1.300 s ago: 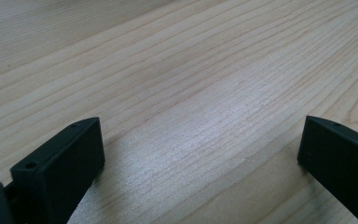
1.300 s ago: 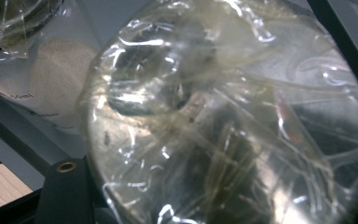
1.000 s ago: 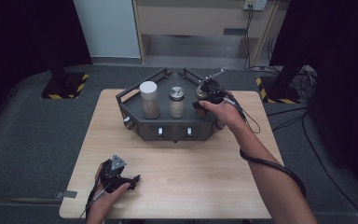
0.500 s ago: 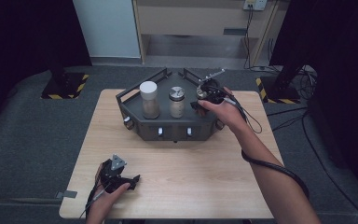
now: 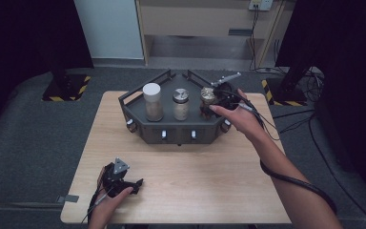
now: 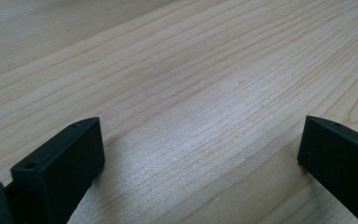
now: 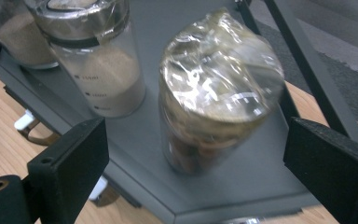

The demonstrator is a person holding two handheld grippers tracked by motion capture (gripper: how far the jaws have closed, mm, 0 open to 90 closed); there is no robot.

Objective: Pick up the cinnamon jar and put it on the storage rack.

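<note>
On a pale wooden table point(image 5: 219, 186), dark tray point(image 5: 171, 134), grey carpet point(image 5: 33, 143), black curtains point(image 5: 24, 33).

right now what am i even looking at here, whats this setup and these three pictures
A person sits at a pale wooden table with a black two-jaw hand-held gripper in each hand. The high view looks down from above; the other two pictures come from cameras riding on the grippers. The left gripper rests low over bare wood, jaws wide apart, holding nothing. The right gripper has just been opening; a plastic-wrapped glass jar stands between its jaws, not gripped. That jar sits on a dark grey angular metal tray beside a metal-capped glass shaker of pale powder and a white-lidded jar.
</note>
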